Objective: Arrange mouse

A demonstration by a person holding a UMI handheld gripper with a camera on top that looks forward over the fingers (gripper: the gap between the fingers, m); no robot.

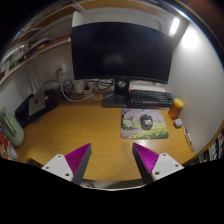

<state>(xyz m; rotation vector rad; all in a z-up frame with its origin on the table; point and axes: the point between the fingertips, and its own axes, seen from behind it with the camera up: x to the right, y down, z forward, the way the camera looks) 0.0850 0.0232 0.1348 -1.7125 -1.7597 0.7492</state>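
A dark mouse (pixel 147 122) lies on a patterned mouse mat (pixel 143 125) on the wooden desk (pixel 80 125), ahead of my fingers and a little to the right. My gripper (pixel 112 160) is open and empty, its two magenta pads (pixel 77 160) spread wide above the desk's near part, well short of the mouse.
A large dark monitor (pixel 120 50) stands at the back of the desk with a keyboard (pixel 148 97) in front of it on the right. An orange bottle (pixel 176 108) stands right of the mat. A pale green thing (pixel 10 125) and cables (pixel 70 88) lie at the left.
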